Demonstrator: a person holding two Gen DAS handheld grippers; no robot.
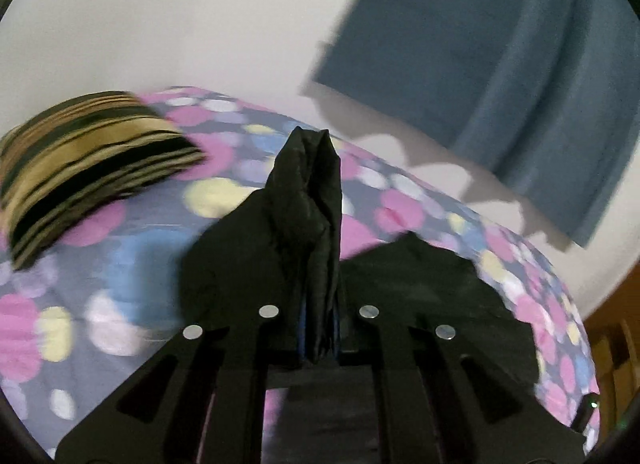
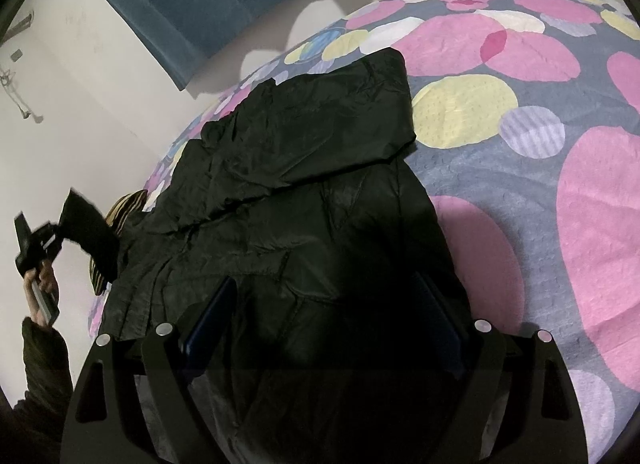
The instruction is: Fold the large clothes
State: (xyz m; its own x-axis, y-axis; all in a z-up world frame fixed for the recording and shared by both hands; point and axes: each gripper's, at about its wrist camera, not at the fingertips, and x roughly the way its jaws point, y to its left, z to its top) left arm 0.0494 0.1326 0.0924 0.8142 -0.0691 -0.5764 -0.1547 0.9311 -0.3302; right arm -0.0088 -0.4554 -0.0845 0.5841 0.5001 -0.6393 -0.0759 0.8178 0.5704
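The left gripper (image 1: 318, 328) is clamped tight on a bunched fold of the black jacket (image 2: 304, 200), lifting that part clear of the bed. The right gripper (image 2: 324, 324) hovers with its jaws spread wide just above the garment, gripping nothing. The jacket lies crumpled across a bedspread (image 2: 520, 168) of pink, yellow and lilac circles. A striped pillow (image 1: 80, 168) sits beyond it, beside a white wall with a blue curtain (image 1: 500, 76).

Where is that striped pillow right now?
In the left wrist view the striped pillow lies on the spotted bedspread at the left, near the wall. In the right wrist view it peeks out behind the black jacket.
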